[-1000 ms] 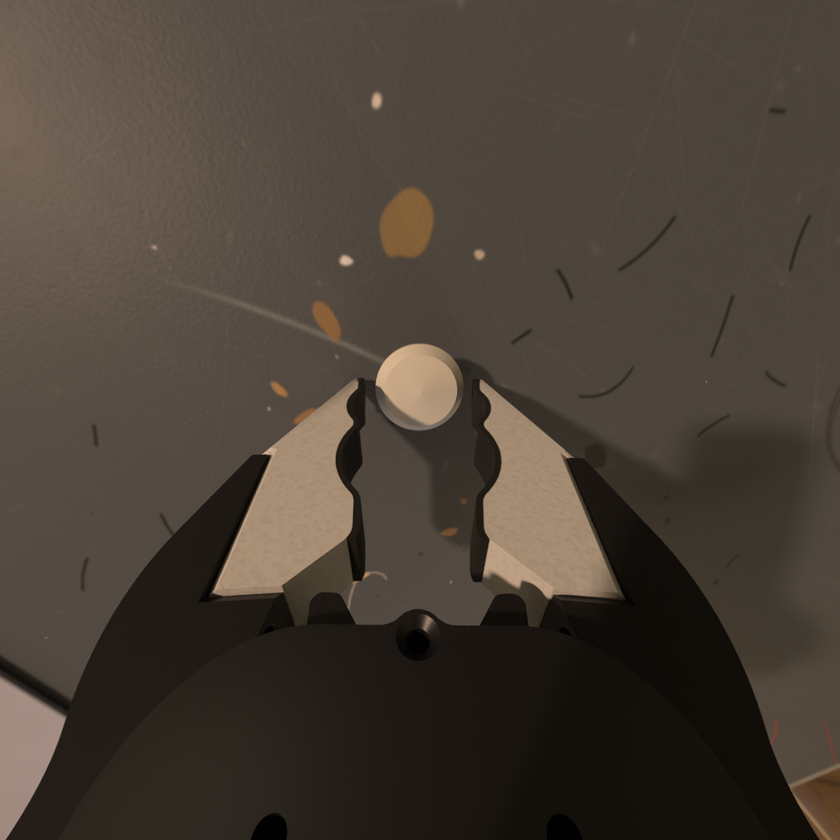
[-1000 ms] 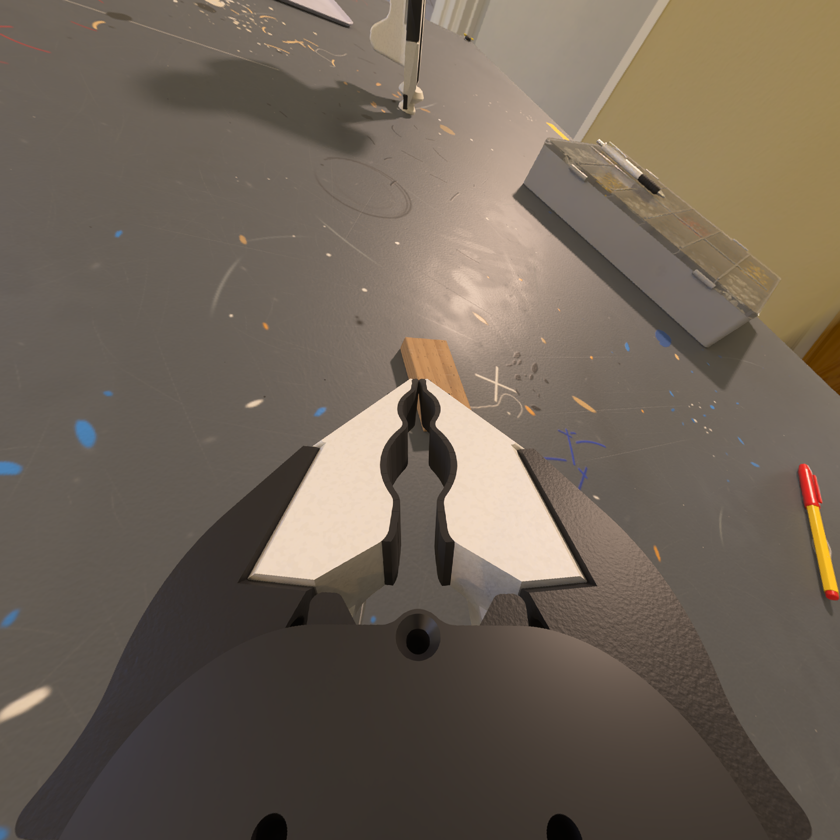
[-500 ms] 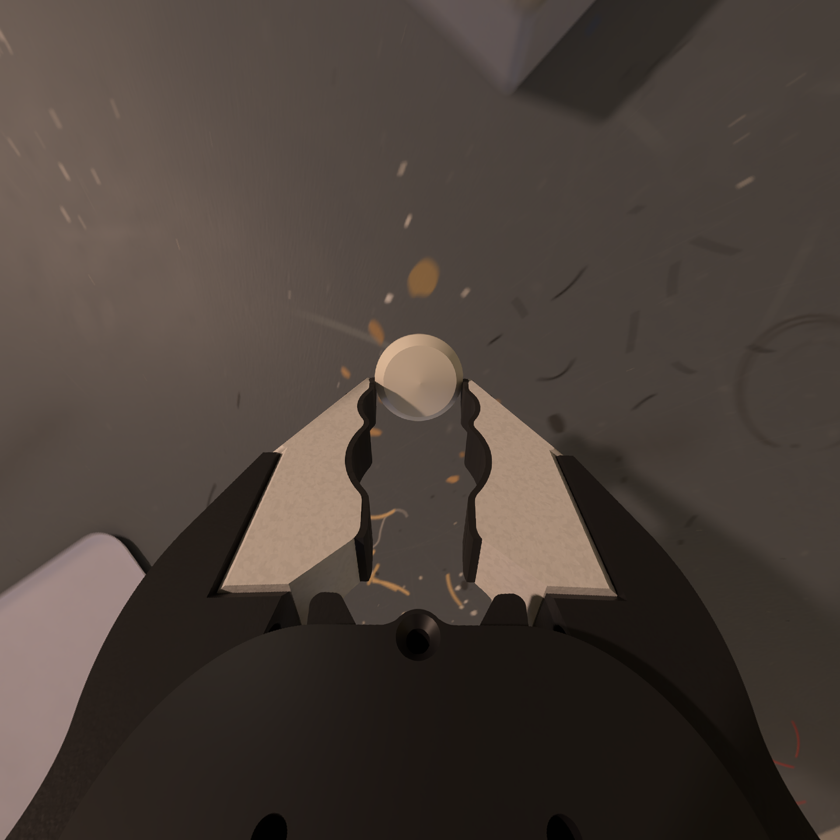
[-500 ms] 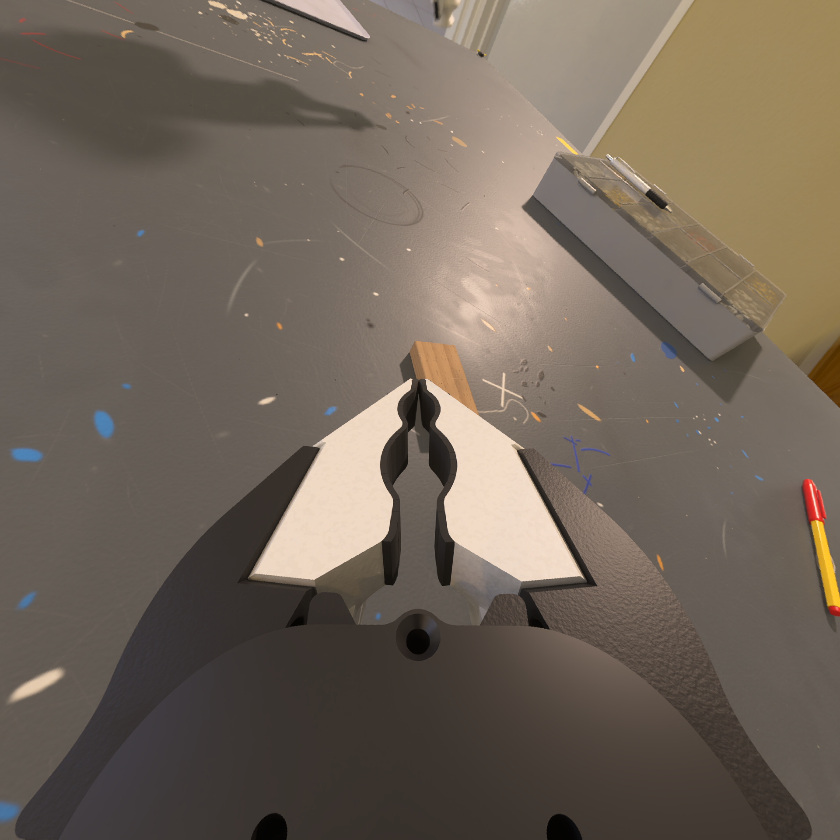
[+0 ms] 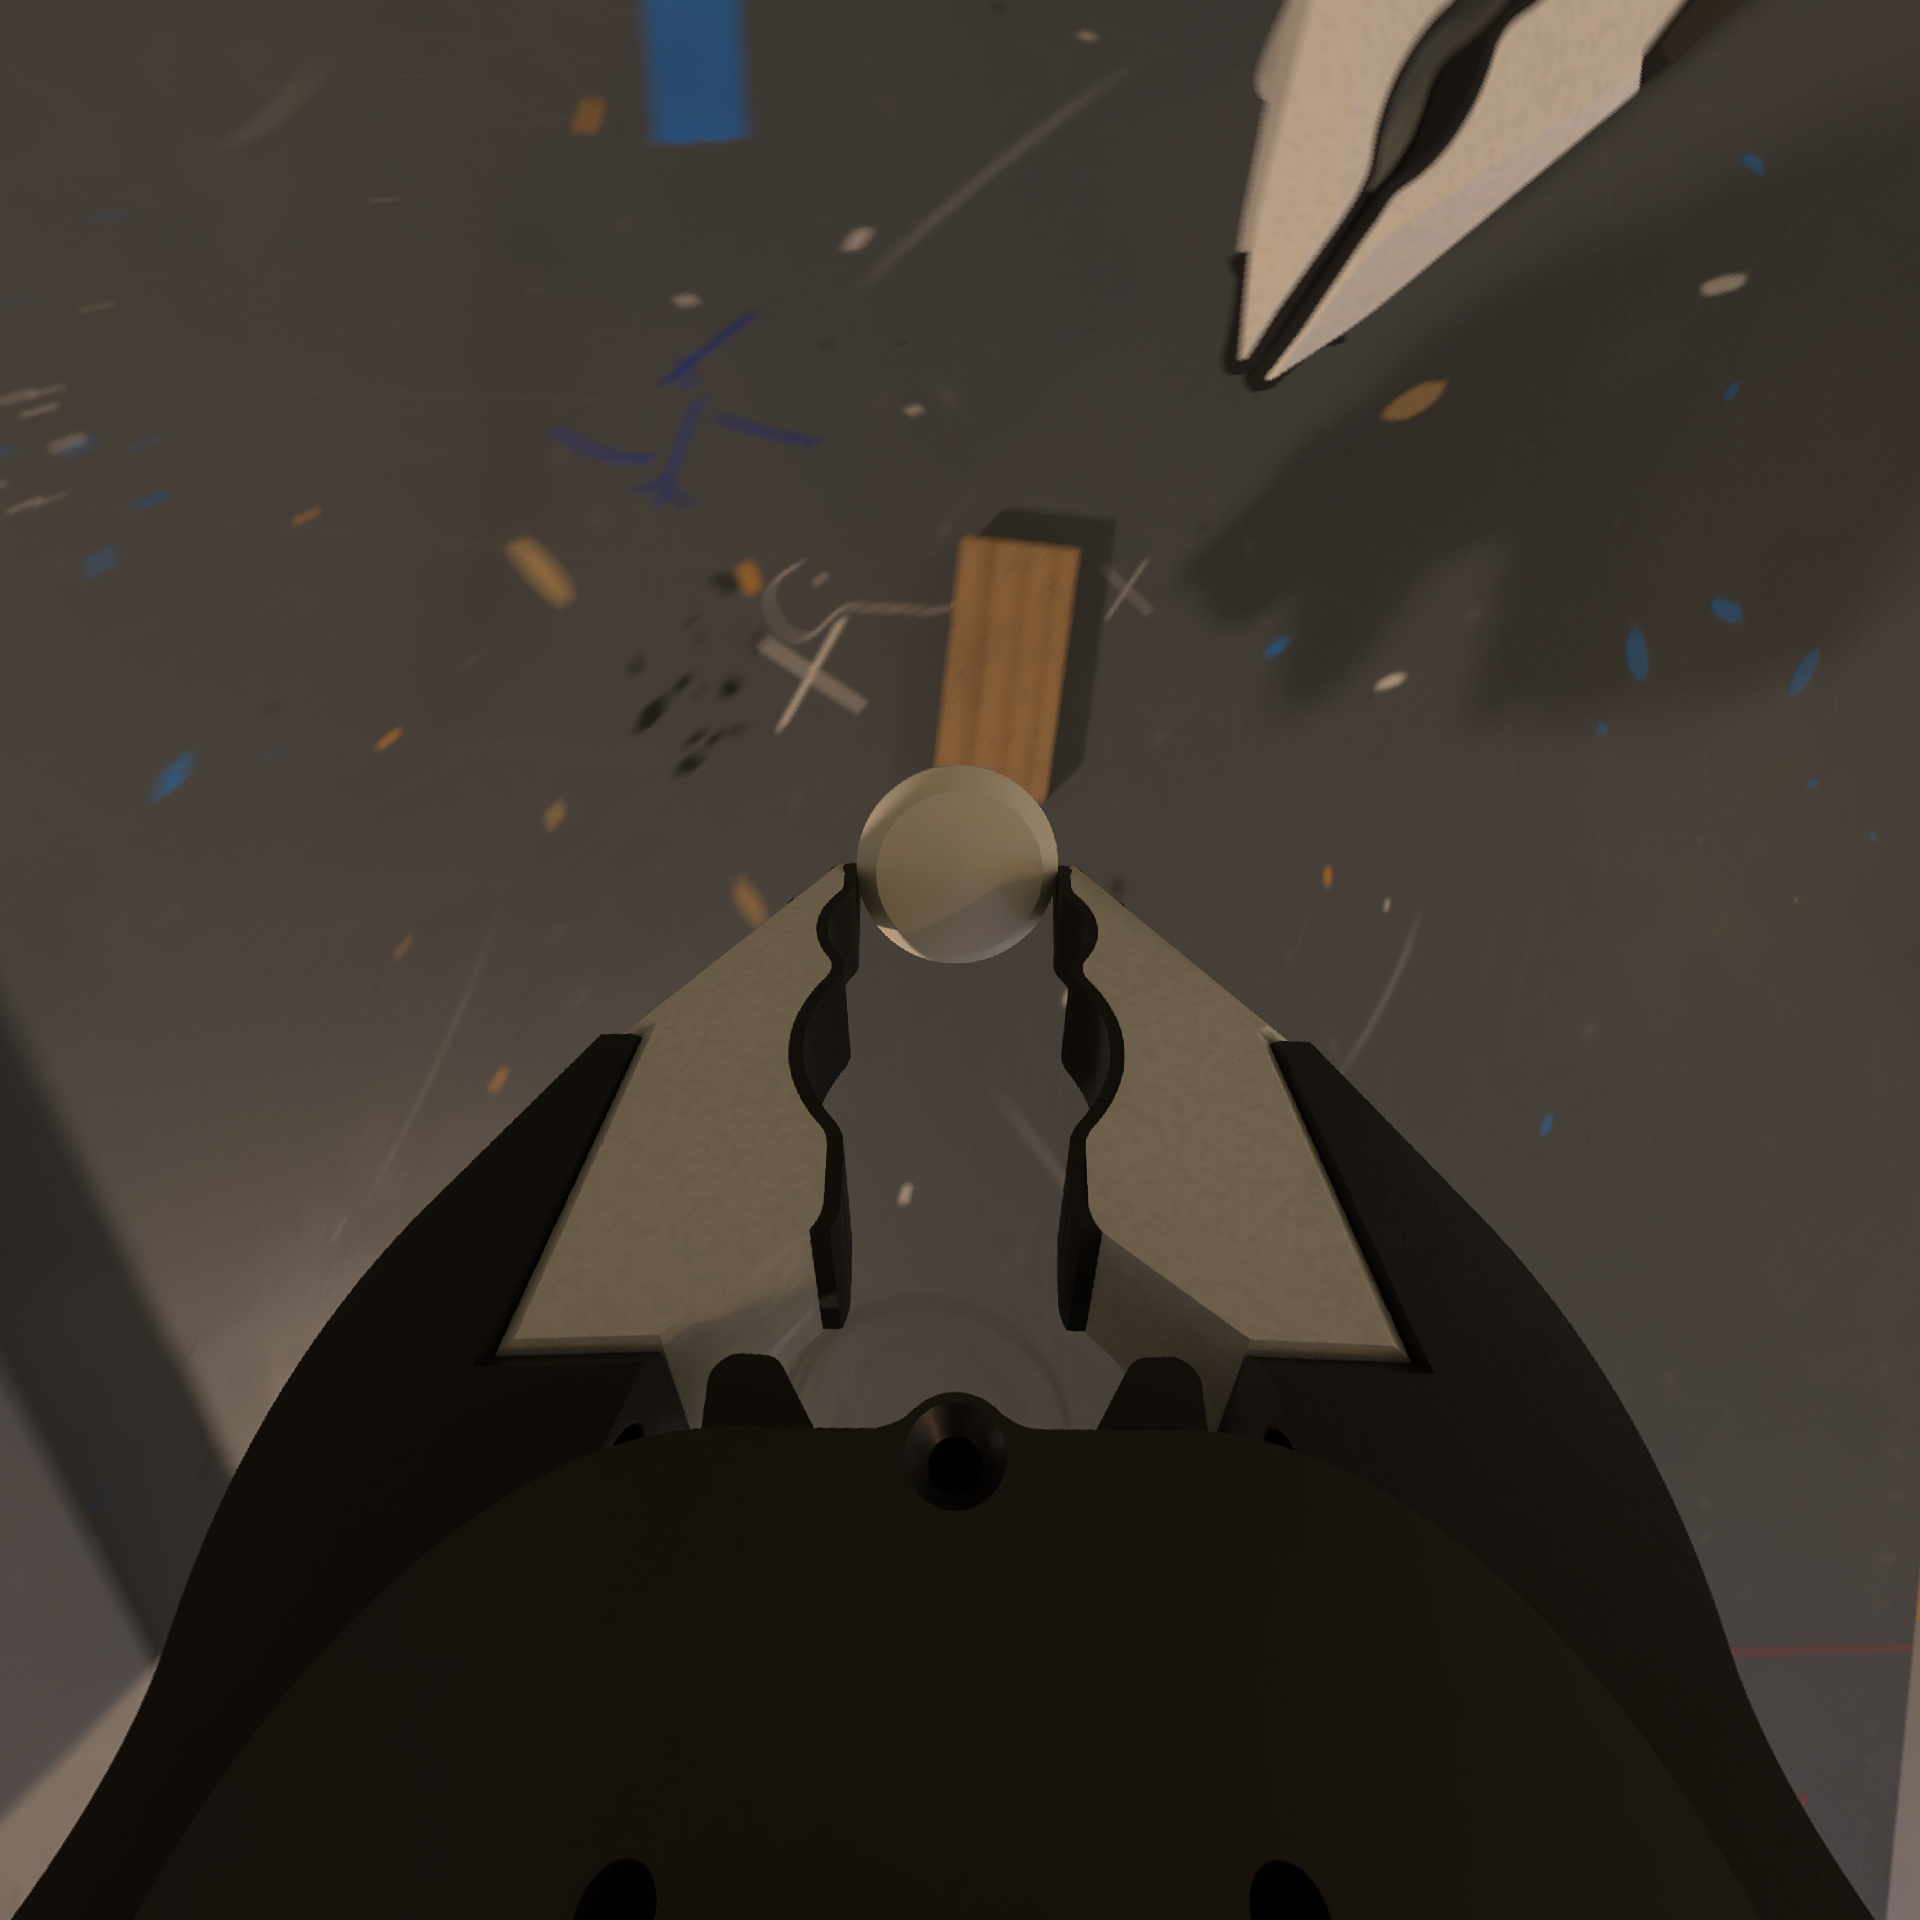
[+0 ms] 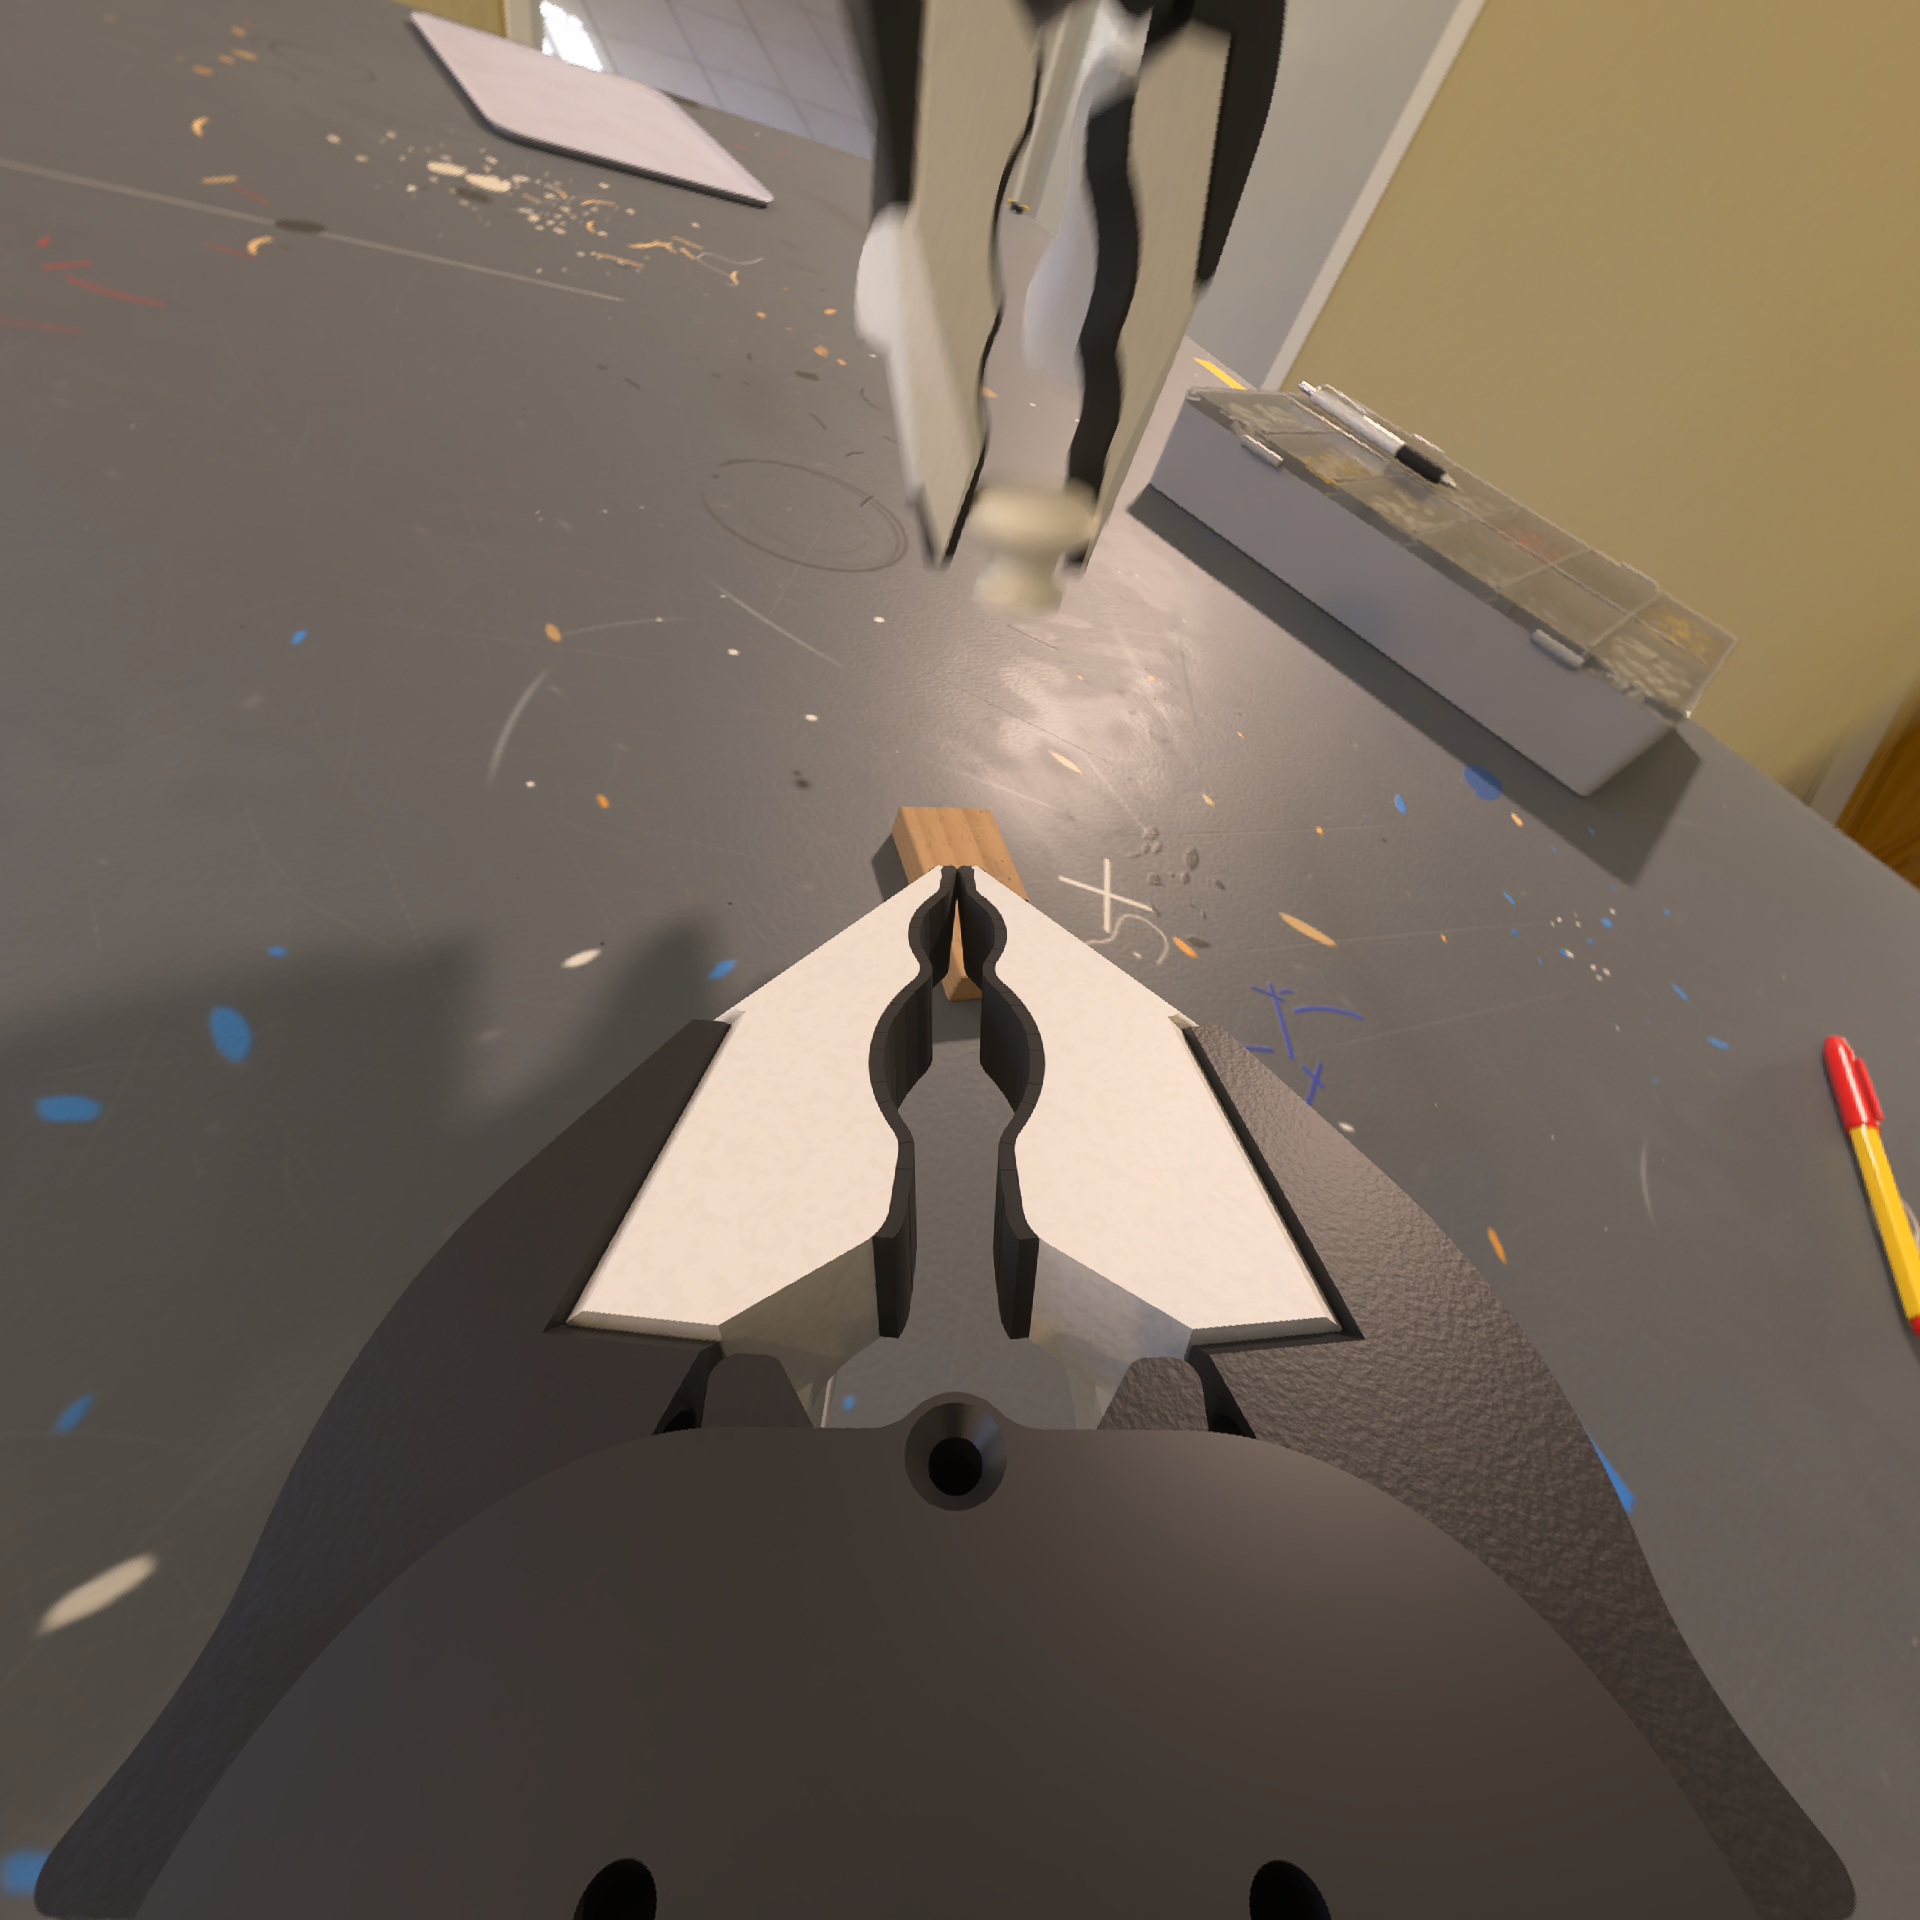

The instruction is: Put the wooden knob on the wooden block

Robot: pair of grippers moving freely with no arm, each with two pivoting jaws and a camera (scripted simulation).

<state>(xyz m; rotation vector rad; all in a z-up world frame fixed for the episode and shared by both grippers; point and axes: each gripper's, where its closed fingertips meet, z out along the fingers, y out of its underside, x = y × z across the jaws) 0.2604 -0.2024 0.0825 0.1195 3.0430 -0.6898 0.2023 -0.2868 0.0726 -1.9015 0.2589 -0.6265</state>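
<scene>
A workshop: a grey tabletop (image 6: 436,727) flecked with paint and scratches, wood shavings (image 6: 540,203) at its far edge, a compartmented parts box (image 6: 1455,582) on the right, marker pens (image 6: 1881,1174) nearby.

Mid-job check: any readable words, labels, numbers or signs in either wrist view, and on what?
None readable.
The table bears only white scrawl and blue scribbles beside the wooden block: no legible words.
The red-and-yellow pen and the grey organiser box show no print I can make out.
</scene>
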